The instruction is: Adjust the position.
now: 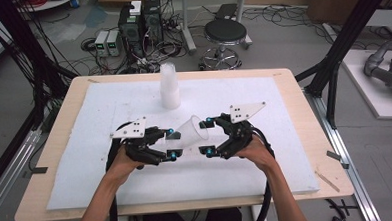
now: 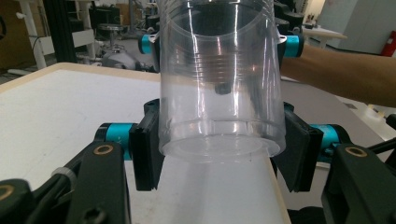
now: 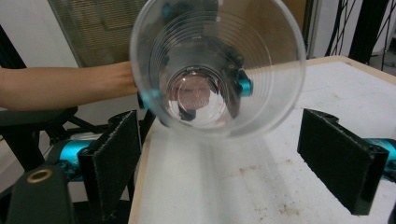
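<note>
Grey floor with cables [image 1: 151, 57], black stool [image 1: 225, 33] behind wooden table [image 1: 288, 86]

The cup's [image 2: 219, 88] rim runs off the top edge in the left claw view, and its clear wall blurs the far claw behind it. Below, the person's body lies hidden under the tabletop [image 1: 304, 106] in the high view.

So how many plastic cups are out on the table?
2 that I can tell apart: a clear cup held sideways by the left tool, and a stack standing behind; the stack may hide more cups.
</note>
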Demonstrator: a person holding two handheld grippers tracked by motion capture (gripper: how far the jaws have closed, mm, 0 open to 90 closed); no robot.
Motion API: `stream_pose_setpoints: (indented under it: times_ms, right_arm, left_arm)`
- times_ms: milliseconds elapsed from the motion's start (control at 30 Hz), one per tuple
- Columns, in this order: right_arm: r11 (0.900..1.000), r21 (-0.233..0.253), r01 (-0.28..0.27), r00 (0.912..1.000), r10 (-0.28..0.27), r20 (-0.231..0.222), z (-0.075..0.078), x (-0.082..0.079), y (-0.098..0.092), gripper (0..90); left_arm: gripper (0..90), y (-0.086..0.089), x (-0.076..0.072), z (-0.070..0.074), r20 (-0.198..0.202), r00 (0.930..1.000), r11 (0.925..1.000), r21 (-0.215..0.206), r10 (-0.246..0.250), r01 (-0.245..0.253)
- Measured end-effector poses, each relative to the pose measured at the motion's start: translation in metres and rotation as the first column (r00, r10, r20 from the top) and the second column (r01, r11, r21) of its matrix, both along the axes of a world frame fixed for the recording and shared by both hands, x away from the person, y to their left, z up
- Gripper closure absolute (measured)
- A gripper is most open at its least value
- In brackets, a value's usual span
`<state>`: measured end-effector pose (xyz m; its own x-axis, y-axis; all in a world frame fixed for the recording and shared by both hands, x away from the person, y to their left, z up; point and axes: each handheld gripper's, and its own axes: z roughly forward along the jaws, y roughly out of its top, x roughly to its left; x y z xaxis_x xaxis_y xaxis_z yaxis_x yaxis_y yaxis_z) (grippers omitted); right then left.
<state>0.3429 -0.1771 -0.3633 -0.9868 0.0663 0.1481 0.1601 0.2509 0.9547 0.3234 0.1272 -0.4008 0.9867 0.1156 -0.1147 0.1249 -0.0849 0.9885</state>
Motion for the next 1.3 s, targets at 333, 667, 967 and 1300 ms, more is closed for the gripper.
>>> stream_pose_setpoints:
  times_ms: [333, 667, 967, 1300]
  right_arm:
    - [1.000, 0.017, -0.021, 0.9998, 0.021, -0.001, 0.000, 0.001, 0.007, 13.8]
    - [0.998, 0.045, -0.053, 0.9986, 0.053, -0.007, 0.002, 0.002, 0.014, 15.5]
    - [0.995, 0.062, -0.081, 0.9964, 0.079, 0.030, 0.004, 0.000, 0.014, 33.3]
    - [0.996, 0.055, -0.076, 0.9968, 0.075, 0.029, 0.004, 0.000, 0.013, 33.9]
  left_arm:
    - [41.7, -0.013, -0.001, 0.000, 0.014, 0.9995, 0.9996, 0.000, -0.028, 0.028]
    - [41.7, -0.018, -0.002, 0.000, 0.016, 0.9990, 0.9990, 0.015, -0.043, 0.042]
    - [41.8, -0.017, -0.001, 0.000, 0.017, 0.9991, 0.9991, 0.019, -0.039, 0.039]
    - [1.7, -0.019, -0.003, 0.001, -0.036, 0.9993, 0.9989, 0.046, -0.007, 0.009]
